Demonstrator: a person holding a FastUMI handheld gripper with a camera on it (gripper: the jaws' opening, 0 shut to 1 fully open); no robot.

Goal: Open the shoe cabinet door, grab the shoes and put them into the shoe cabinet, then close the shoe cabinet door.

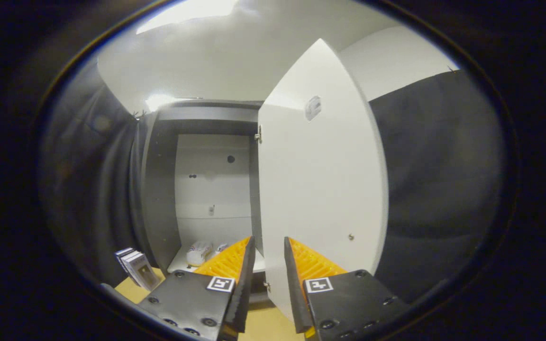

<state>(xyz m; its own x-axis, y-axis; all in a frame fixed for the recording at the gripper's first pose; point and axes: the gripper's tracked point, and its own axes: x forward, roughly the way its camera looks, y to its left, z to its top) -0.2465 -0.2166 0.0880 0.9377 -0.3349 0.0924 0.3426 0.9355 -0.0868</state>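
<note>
The gripper [269, 246] points forward and slightly upward, its two fingers [247, 265] reaching ahead side by side with a narrow gap between their tips. The fingers stand slightly parted and press on nothing, the gap between them bare. Each finger base carries a small square marker tag [221, 283].
</note>
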